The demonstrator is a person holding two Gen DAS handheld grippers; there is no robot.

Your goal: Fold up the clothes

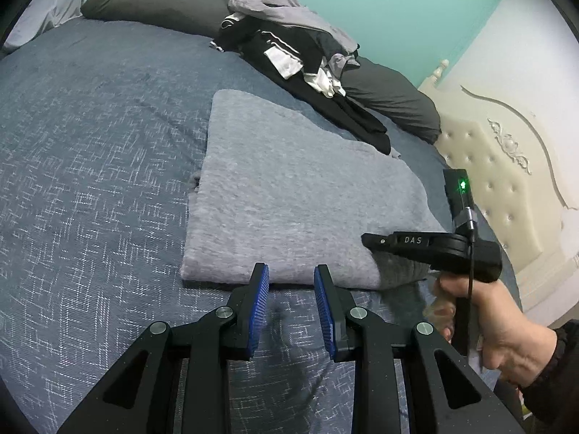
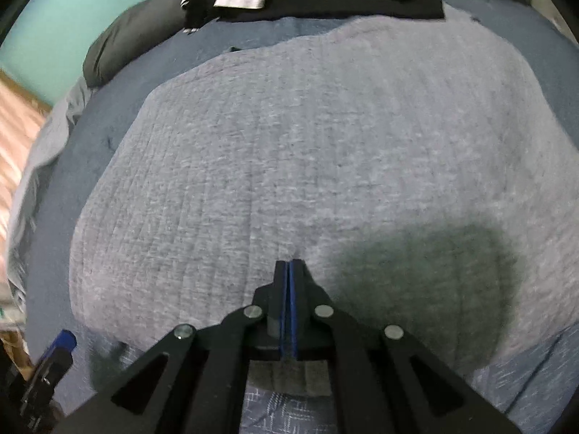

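Lying folded flat on the bed [image 1: 90,166], the grey sweater [image 1: 286,195] appears soft, thick and limp, best taken at its near doubled edge, where the left gripper [image 1: 291,278] hovers part-open and empty while the right gripper [image 2: 288,266], fully closed and empty, rests above it.

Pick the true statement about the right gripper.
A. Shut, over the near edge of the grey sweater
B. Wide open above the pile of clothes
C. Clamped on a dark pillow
A: the right gripper has its blue pads pressed together over the near edge of the grey sweater.
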